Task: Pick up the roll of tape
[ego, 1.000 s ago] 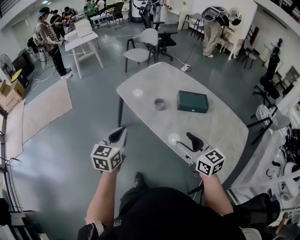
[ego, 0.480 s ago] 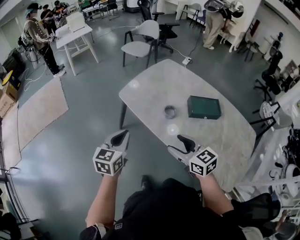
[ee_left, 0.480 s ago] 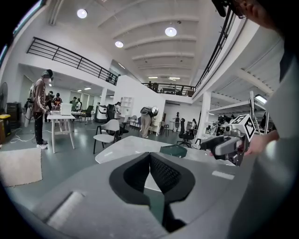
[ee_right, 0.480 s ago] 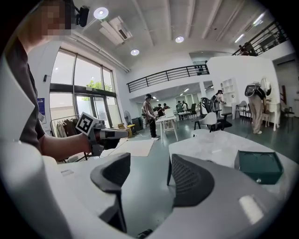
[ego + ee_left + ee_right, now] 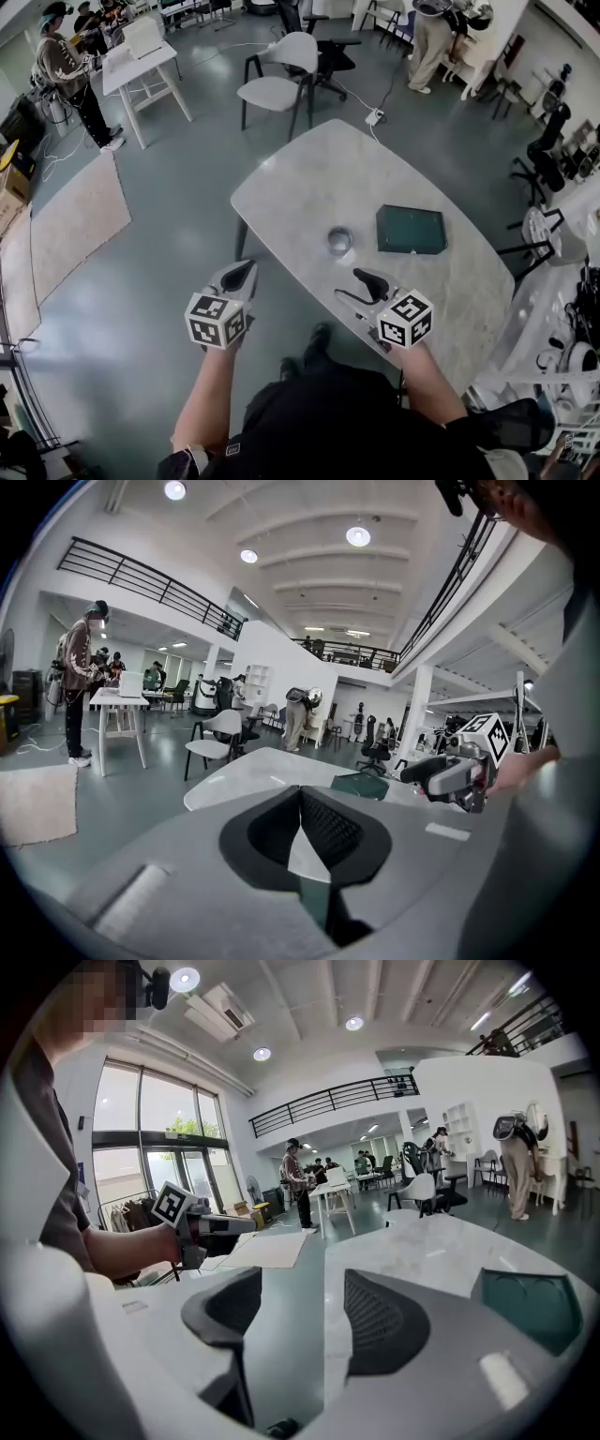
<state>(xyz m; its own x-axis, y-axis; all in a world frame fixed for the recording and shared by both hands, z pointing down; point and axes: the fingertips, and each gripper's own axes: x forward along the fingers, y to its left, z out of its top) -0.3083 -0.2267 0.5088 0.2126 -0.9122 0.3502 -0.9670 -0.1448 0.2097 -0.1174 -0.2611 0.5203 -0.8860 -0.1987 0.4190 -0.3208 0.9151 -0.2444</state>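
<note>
Nearest, the left gripper point(image 5: 237, 274) hangs off the table edge, its jaws pressed together and empty. The right gripper point(image 5: 357, 287) hovers over the near edge of the white marble-look table point(image 5: 309, 178), jaws spread with nothing between them. Just beyond it the small silvery-grey roll of tape point(image 5: 339, 241) lies flat, near a flat dark green box point(image 5: 411, 230). The right gripper is best placed for the pick: reach forward, straddle the roll's wall, then close.

Ahead of the right gripper point(image 5: 350, 285), whose jaws stand apart, a strip of bare white marble table top point(image 5: 300, 187) leads to the small grey roll of tape point(image 5: 339, 241). The flat dark green box point(image 5: 411, 230) lies right of this path, near the roll but not touching it. The left gripper point(image 5: 240, 272), jaws together, hangs over the grey floor point(image 5: 159, 244), just left of the table edge.
</note>
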